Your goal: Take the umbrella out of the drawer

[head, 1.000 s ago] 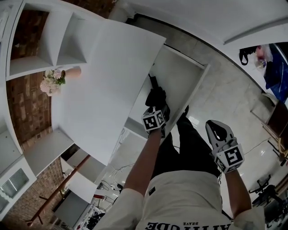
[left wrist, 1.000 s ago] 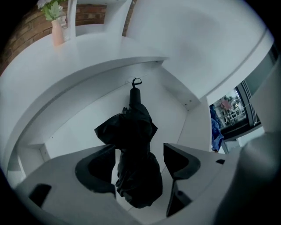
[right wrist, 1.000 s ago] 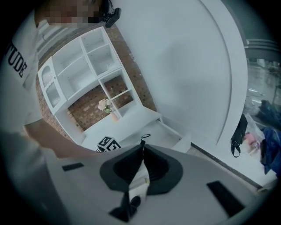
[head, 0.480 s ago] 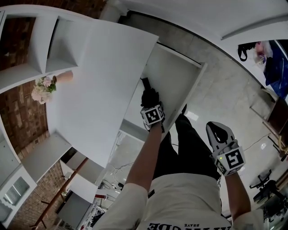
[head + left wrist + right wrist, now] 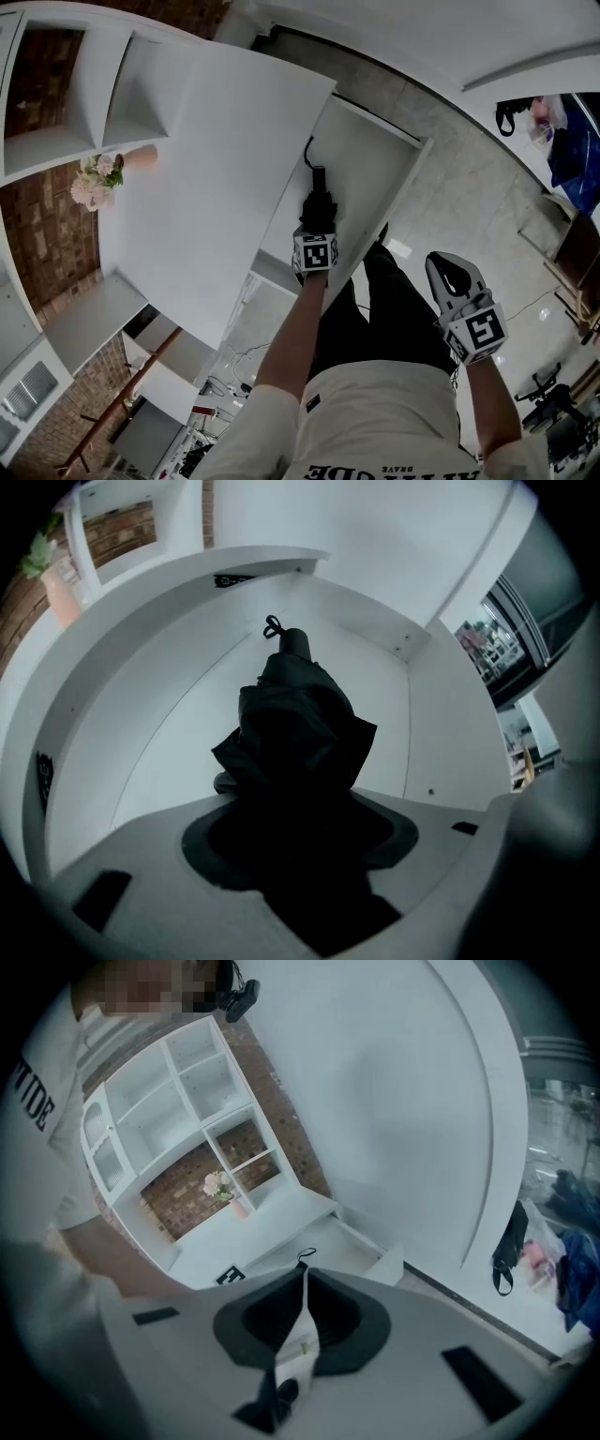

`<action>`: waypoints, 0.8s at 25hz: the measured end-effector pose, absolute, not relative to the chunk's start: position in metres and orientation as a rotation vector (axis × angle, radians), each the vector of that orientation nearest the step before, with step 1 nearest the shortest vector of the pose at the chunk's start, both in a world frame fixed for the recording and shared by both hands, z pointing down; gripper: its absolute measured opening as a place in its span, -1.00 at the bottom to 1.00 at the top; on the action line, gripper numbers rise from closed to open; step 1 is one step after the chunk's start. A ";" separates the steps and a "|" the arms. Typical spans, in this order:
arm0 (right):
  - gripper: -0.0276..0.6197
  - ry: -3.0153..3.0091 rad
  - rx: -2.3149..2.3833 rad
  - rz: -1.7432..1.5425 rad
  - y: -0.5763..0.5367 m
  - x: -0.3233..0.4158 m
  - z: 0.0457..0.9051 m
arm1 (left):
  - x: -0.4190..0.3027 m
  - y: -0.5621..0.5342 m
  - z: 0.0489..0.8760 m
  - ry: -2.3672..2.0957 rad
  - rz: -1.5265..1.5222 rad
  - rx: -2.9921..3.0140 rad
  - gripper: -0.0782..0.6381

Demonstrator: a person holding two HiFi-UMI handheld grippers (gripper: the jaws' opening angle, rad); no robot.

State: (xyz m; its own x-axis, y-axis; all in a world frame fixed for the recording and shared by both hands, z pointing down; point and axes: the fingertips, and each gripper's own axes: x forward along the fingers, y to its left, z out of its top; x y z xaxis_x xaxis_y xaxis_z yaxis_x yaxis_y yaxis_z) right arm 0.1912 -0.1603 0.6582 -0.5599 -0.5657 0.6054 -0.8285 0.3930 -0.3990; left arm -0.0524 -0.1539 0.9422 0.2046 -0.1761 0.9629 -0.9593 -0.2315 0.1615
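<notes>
A black folded umbrella (image 5: 317,184) lies in the open white drawer (image 5: 375,159), its handle and wrist loop pointing toward the drawer's back. My left gripper (image 5: 319,214) points steeply down onto it. In the left gripper view the umbrella (image 5: 295,719) fills the whole gap of the left gripper (image 5: 298,808), whose jaws are closing and press on the bunched fabric. The drawer's bare floor (image 5: 159,733) shows around it. My right gripper (image 5: 447,267) hangs apart at the right, over the floor, shut with nothing in it; its jaws meet in a line (image 5: 305,1283).
The white cabinet top (image 5: 216,169) lies left of the drawer, with a pink vase of flowers (image 5: 105,172) and open shelves behind it. The person's legs (image 5: 394,300) stand at the drawer's front. A blue bag (image 5: 577,150) and a black strap (image 5: 506,117) are at the far right.
My left gripper has sunk onto the umbrella and rolled about its own axis; its jaws have drawn in around the fabric. The right gripper has kept still.
</notes>
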 end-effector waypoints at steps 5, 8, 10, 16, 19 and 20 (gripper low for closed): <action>-0.81 -2.317 1.198 0.944 -0.170 0.184 0.644 | -0.055 -0.141 0.923 -1.044 1.146 1.687 -0.07; -0.81 -2.341 1.177 0.917 -0.175 0.177 0.635 | -0.057 -0.138 0.900 -1.034 1.131 1.716 -0.07; -0.81 -2.360 1.164 0.895 -0.179 0.174 0.628 | -0.057 -0.141 0.881 -1.038 1.117 1.746 -0.07; -0.81 -2.415 1.105 0.823 -0.185 0.164 0.611 | -0.058 -0.146 0.819 -1.112 0.950 1.818 -0.07; -0.81 -2.434 1.076 0.820 -0.182 0.154 0.606 | -0.062 -0.146 0.782 -1.156 0.864 1.860 -0.07; -0.81 -2.438 1.065 0.827 -0.181 0.149 0.602 | -0.064 -0.144 0.770 -1.169 0.840 1.872 -0.07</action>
State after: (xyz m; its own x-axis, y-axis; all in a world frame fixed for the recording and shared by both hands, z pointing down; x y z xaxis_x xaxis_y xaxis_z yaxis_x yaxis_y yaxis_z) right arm 0.1493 -0.1814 0.6016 -0.6543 -0.5446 0.5248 -0.7515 0.5462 -0.3701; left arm -0.0641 -0.1439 0.7696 0.3641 -0.4213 0.8306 -0.9216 -0.2919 0.2559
